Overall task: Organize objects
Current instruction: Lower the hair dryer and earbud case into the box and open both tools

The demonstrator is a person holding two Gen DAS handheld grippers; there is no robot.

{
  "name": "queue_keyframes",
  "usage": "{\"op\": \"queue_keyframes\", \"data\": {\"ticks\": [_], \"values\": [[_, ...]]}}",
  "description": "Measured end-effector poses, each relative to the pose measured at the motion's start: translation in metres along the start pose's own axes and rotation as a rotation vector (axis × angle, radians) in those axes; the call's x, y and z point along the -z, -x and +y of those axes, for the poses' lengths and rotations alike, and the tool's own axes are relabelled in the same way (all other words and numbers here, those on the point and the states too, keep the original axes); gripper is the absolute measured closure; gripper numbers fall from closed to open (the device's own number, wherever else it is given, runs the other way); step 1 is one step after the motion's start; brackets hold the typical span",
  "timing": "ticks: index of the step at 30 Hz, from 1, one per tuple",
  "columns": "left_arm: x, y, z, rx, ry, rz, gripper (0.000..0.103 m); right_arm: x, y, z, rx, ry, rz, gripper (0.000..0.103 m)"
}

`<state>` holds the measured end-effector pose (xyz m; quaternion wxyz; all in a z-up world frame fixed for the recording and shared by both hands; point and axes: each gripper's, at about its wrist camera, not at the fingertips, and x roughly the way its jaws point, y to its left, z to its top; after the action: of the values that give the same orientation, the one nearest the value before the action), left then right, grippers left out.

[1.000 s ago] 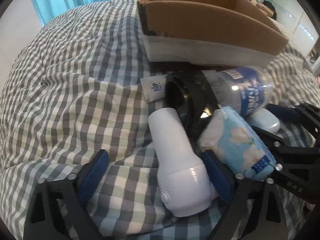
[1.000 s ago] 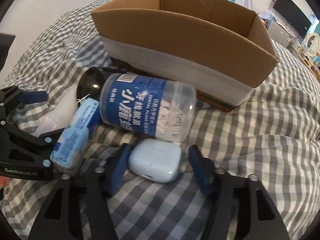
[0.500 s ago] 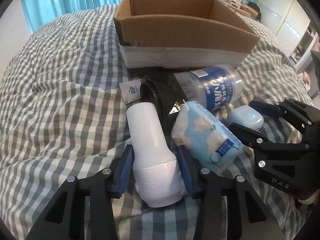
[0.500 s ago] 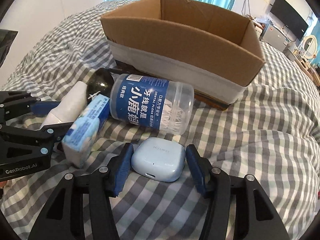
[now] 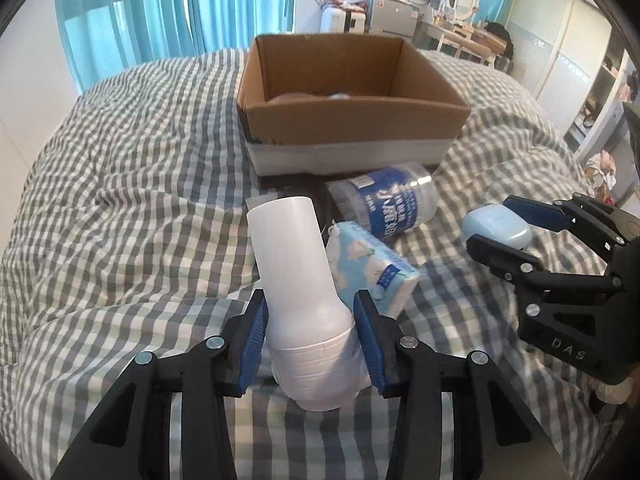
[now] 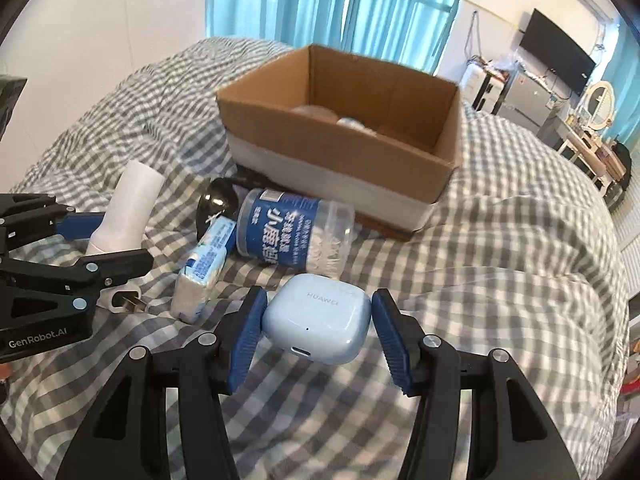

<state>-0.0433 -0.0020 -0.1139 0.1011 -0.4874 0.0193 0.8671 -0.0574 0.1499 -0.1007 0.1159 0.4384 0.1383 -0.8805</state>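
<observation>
My left gripper [image 5: 310, 332] is shut on a white hair dryer [image 5: 296, 280] and holds it lifted above the bed; it also shows in the right wrist view [image 6: 124, 212]. My right gripper [image 6: 318, 328] is shut on a light blue earbud case [image 6: 318, 318], raised off the blanket, also seen in the left wrist view [image 5: 496, 226]. An open cardboard box [image 5: 352, 92] sits beyond on the bed, with a few items inside. A blue-labelled clear jar [image 6: 292, 232] lies on its side before the box. A blue tissue pack [image 5: 370, 268] lies beside it.
A checked grey and white blanket [image 5: 120, 200] covers the bed. A black round object [image 6: 218, 204] lies behind the jar. Blue curtains [image 5: 160, 8] hang behind, and furniture stands at the far right of the room.
Both grippers have risen from the blanket, the left with the hair dryer and the right with the earbud case. The box interior has come into view.
</observation>
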Motion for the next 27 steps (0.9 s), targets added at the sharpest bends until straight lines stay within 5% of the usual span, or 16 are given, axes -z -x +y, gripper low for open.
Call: {"op": "queue_keyframes", "data": {"ticks": [16, 27], "values": [[-0.005, 0.049, -0.017, 0.015, -0.034, -0.099, 0.059, 0.003, 0.061, 0.006, 0.024, 0.015, -0.088, 0.048], [-0.034, 0.084, -0.023, 0.0, -0.051, -0.192, 0.059, -0.028, 0.108, 0.014, 0.011, 0.026, -0.193, 0.049]]}}
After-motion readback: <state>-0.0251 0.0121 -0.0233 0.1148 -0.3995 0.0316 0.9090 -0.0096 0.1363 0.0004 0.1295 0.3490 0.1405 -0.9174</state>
